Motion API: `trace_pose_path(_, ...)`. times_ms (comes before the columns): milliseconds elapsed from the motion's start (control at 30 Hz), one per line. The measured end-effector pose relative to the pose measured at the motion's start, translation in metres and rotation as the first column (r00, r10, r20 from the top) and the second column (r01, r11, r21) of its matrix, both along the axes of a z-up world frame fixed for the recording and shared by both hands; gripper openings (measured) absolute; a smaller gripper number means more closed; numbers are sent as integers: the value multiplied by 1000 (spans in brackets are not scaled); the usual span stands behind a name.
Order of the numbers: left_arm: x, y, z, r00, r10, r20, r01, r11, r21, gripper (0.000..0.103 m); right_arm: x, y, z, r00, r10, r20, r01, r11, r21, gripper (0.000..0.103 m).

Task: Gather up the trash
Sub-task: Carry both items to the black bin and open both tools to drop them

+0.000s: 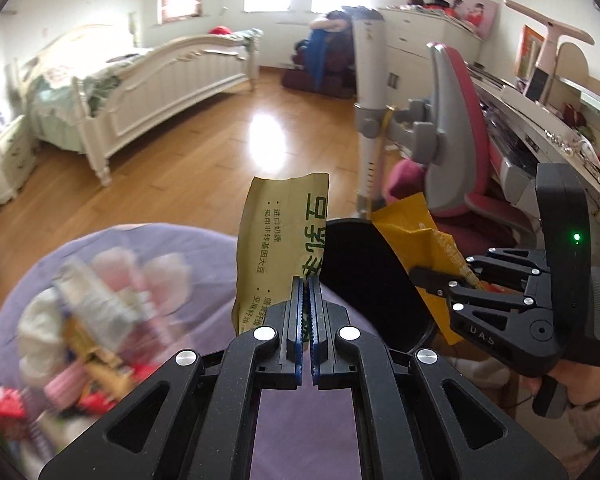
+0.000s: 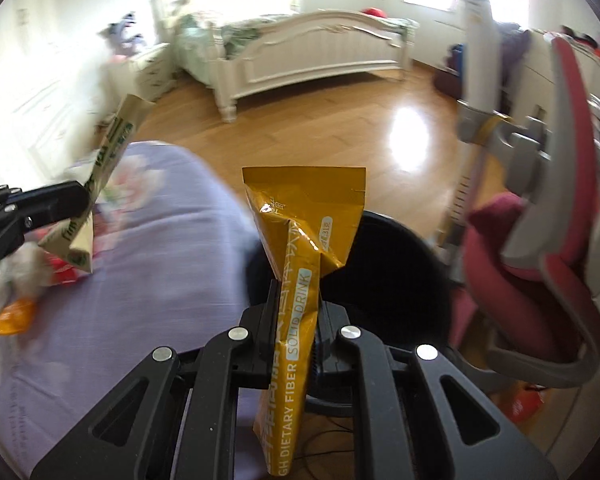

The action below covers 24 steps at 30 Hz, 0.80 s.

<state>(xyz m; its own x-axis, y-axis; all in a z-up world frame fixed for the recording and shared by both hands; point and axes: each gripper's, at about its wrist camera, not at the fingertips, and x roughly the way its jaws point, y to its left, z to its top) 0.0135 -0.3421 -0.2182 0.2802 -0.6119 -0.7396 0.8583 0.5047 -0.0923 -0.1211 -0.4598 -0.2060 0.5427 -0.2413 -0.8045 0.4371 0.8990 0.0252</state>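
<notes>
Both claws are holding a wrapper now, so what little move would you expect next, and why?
Probably carrying both over the black bin and letting go. The left gripper is shut on the beige packet, the right gripper on the yellow sachet, and the bin's dark opening lies just ahead of both.

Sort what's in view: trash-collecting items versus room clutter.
Job:
- beige paper sachet with green print, in left gripper
- yellow foil drink sachet, in right gripper
- round black bin
- blurred wrapper pile

Lying about:
- white bed
- pink desk chair
</notes>
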Motion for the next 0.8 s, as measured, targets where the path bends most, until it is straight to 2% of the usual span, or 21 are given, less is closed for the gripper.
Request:
trace_pose_path(167, 5, -70, -44, 995, -79, -58, 81, 996, 38, 4, -3, -43, -23, 994, -88, -61, 87, 996, -14, 12)
trace_pose_path(300, 5, -110, -68, 989, -118, -93, 127, 988, 90, 4, -1, -68, -40, 986, -125, -113, 125, 992, -12, 14)
trace_pose_path(433, 12, -124, -83, 988, -110, -112, 124, 985, 120, 4, 7, -79, -52, 978, -143, -152, 144, 990, -7, 18)
trace_pose_path(500, 17, -125, -85, 988, -95, -119, 109, 988, 113, 4, 10, -79, -54, 977, -148, -154, 149, 989, -4, 25)
trace_pose_path(533, 19, -122, -84, 989, -88, -122, 102, 989, 107, 4, 10, -77, -54, 976, -150, -156, 149, 989, -16, 34)
trace_pose_path(567, 21, -121, -82, 989, -81, -123, 93, 991, 96, 4, 11, -75, -54, 976, -150, -158, 146, 989, -33, 50)
trace_pose_path(633, 23, -118, -79, 990, -80, -116, 91, 992, 92, 4, 12, -67, -51, 977, -148, -152, 140, 988, -62, 68)
trace_pose_path(700, 24, -114, -75, 992, -75, -104, 85, 992, 93, 4, 14, -61, -47, 978, -147, -150, 138, 988, -68, 68)
trace_pose_path(767, 24, -109, -71, 991, -73, -108, 82, 993, 86, 12, 14, -61, -45, 978, -147, -144, 139, 988, -65, 68)
trace_pose_path(800, 24, -105, -67, 991, -73, -111, 83, 993, 82, 19, 13, -59, -42, 978, -150, -142, 141, 987, -74, 68)
